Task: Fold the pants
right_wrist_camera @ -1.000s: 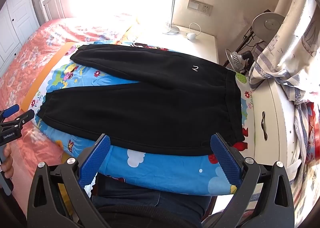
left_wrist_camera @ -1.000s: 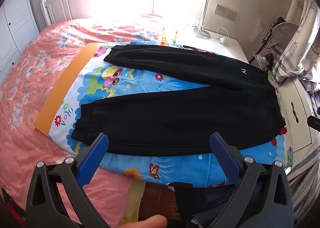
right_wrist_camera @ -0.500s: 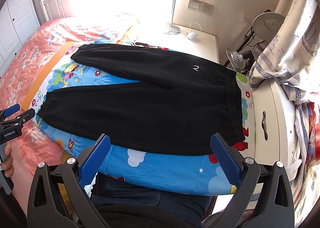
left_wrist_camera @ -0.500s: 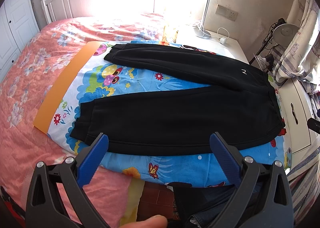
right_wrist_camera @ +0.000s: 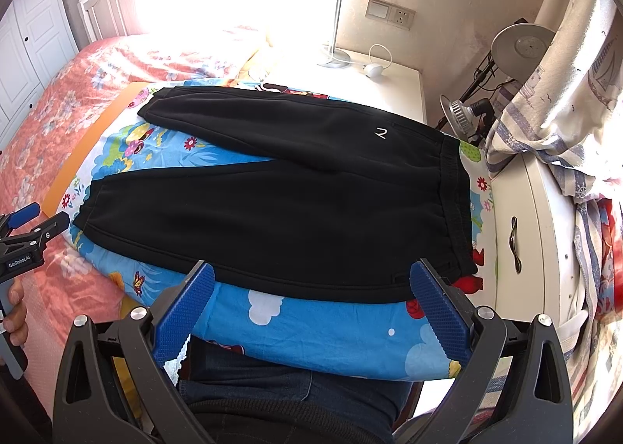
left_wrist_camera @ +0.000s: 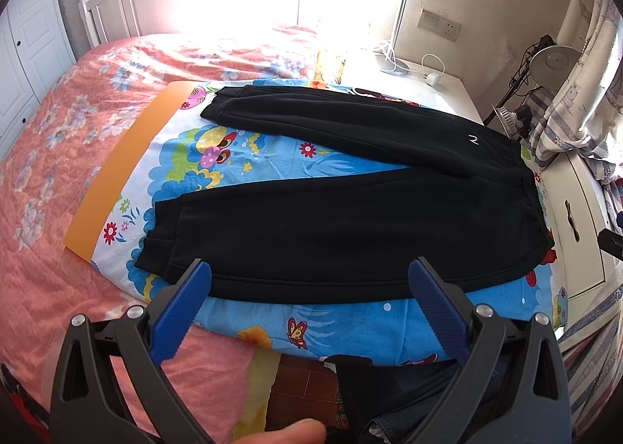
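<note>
The black sweatpants (left_wrist_camera: pixel 350 218) lie flat on the cartoon sheet (left_wrist_camera: pixel 311 323) at twelve o'clock of both wide-open, empty grippers, long axis nine-to-three, cuffs nearer the left gripper (left_wrist_camera: pixel 309 280), waistband nearer the right gripper (right_wrist_camera: pixel 311 282).

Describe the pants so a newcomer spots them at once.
Start at the bed with the pink floral bedspread. A bright cartoon sheet lies across its near edge, and the black pants are spread flat on it, legs apart. They are the only plain black item, with a small white logo near the waistband.
</note>
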`<state>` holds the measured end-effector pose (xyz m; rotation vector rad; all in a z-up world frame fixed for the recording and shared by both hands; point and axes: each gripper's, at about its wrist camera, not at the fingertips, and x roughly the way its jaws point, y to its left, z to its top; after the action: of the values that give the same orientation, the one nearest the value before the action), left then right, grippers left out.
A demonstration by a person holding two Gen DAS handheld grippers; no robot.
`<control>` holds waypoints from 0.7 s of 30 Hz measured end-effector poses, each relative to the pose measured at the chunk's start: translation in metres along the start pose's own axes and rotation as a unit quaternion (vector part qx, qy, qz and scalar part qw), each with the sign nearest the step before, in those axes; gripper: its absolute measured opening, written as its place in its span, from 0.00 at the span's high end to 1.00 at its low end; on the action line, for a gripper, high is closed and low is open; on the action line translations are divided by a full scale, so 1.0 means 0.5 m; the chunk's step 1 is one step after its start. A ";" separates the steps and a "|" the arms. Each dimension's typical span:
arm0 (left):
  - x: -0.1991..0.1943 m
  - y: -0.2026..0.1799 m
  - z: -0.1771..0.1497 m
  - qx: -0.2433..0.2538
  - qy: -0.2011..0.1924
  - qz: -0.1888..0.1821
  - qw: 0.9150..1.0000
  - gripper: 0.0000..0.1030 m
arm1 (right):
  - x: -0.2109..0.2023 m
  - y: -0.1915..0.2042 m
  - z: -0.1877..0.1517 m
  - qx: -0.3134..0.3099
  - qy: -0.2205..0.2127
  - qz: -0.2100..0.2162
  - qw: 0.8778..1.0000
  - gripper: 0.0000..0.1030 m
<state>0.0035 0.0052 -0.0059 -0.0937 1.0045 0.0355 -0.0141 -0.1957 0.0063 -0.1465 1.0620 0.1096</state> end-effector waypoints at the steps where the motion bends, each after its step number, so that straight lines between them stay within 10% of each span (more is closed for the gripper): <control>1: 0.000 0.001 0.000 0.000 0.000 0.000 1.000 0.02 | -0.001 0.000 0.000 0.000 0.000 0.000 1.000 0.06; 21: -0.001 -0.001 0.000 0.001 -0.001 -0.001 1.000 0.02 | -0.001 0.002 0.000 0.001 0.001 0.002 1.000 0.06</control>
<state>0.0035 0.0046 -0.0053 -0.0926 1.0027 0.0331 -0.0145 -0.1948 0.0067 -0.1434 1.0636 0.1125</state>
